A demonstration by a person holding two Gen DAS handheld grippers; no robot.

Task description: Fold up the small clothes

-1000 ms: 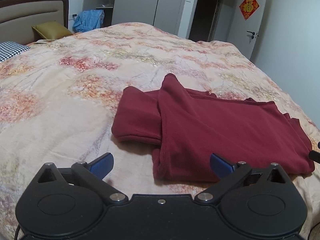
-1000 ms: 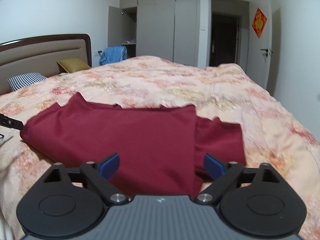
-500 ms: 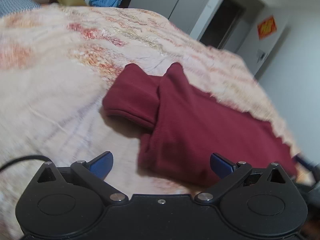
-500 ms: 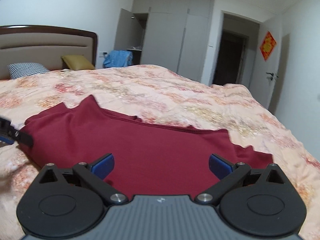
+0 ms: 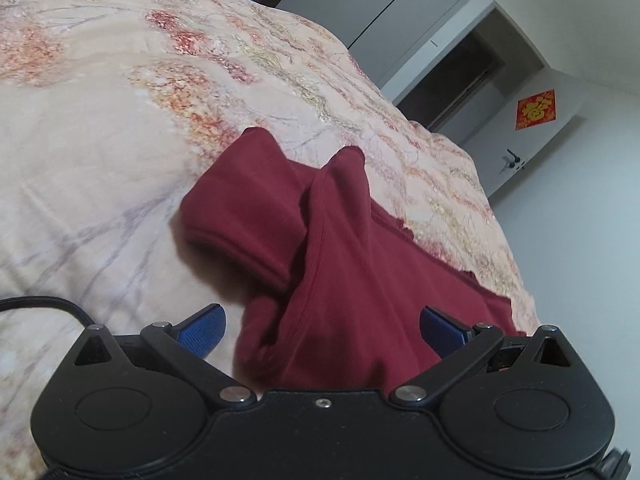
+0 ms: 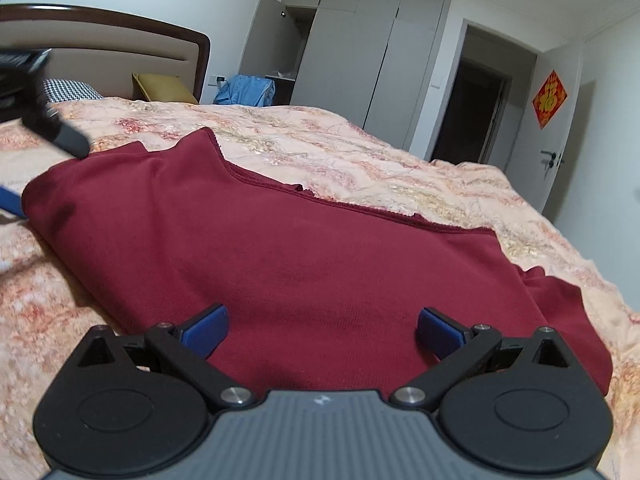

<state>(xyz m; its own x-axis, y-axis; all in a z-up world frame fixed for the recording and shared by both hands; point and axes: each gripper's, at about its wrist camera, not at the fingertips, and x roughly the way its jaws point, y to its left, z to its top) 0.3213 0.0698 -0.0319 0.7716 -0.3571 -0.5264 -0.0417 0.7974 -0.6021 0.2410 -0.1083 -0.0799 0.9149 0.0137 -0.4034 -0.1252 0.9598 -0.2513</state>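
A dark red garment (image 6: 280, 248) lies on a peach floral bedspread (image 5: 100, 120), flanked by blue-tipped black tongs (image 6: 322, 326).

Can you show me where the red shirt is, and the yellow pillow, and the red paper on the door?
red shirt (image 6: 280, 248), right wrist view, middle of its body.
yellow pillow (image 6: 162, 87), right wrist view, its front face.
red paper (image 5: 536, 109), left wrist view, its centre.

garment: dark red top (image 5: 340, 272), partly folded, flat on floral bedspread (image 5: 100, 140)
sleeve: sticks out at garment's left
left gripper (image 5: 320, 326): jaws wide, straddling garment's near corner, holding nothing
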